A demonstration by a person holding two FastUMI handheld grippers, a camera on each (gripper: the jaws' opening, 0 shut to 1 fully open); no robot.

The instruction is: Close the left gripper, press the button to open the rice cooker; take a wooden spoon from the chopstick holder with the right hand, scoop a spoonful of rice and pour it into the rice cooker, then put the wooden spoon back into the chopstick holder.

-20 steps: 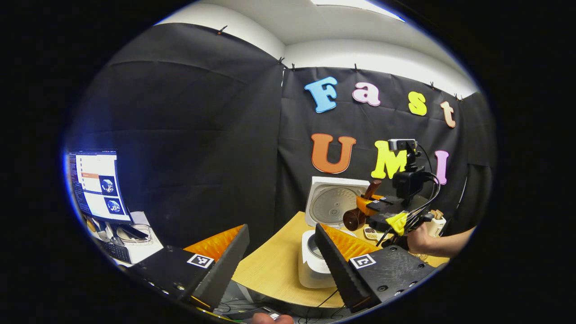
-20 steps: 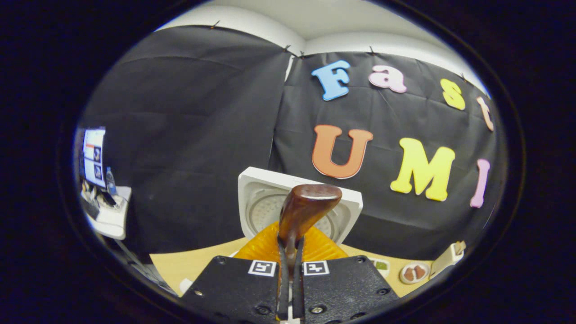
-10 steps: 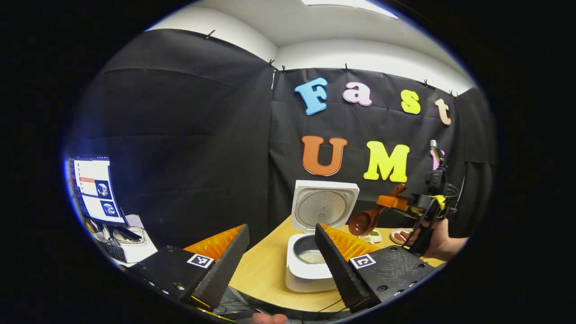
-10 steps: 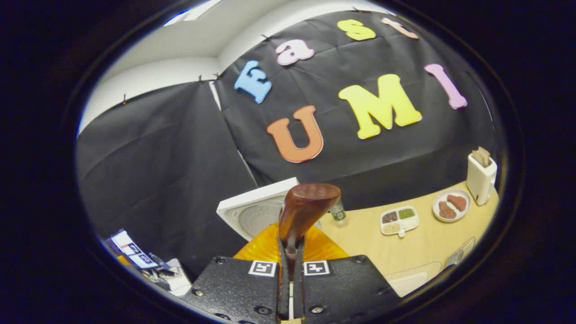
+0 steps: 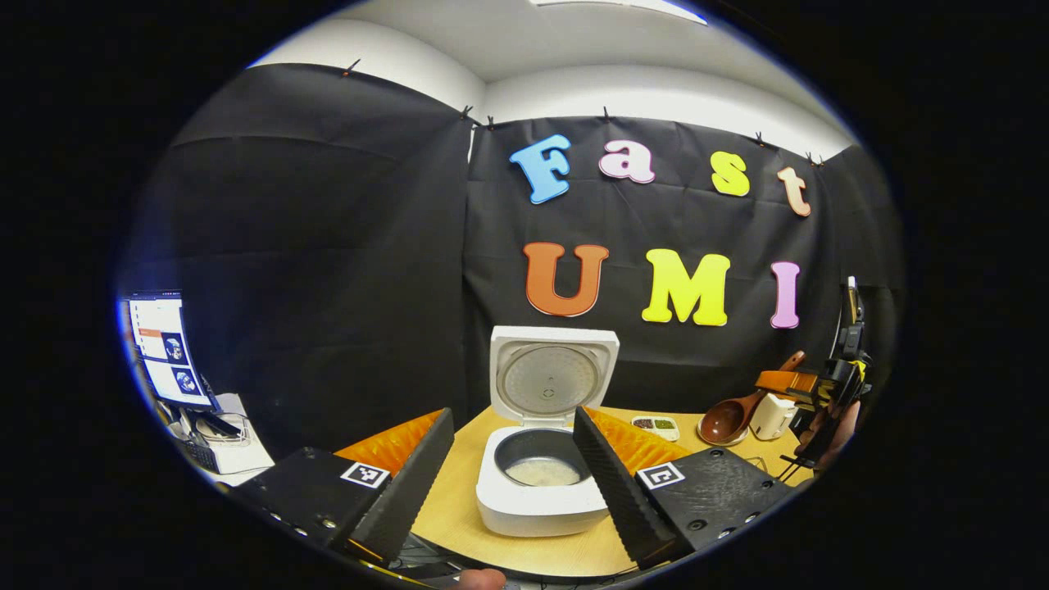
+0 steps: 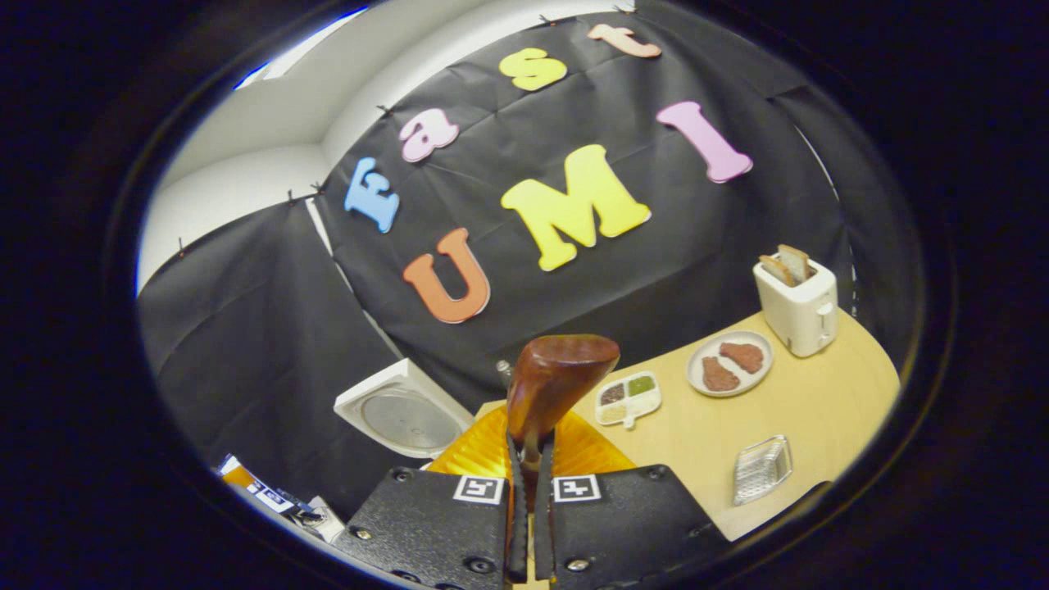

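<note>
Wooden spoon (image 6: 551, 385) sits clamped between our right hand-held gripper (image 6: 529, 500) fingers, bowl ahead of them. Our left hand-held gripper (image 5: 512, 471) gapes wide, the lid-up rice cooker (image 5: 541, 483) on the table (image 5: 459, 500) just beyond its fingers.

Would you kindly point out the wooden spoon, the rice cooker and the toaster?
wooden spoon (image 6: 557, 373), right gripper view, bowl's back.
rice cooker (image 5: 537, 512), left gripper view, front wall.
toaster (image 6: 799, 315), right gripper view, side.

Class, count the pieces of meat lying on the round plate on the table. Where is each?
2. Both brown pieces lie on the round pale plate in the right gripper view: one nearer the white toaster, the other nearer the compartment dish.
</note>
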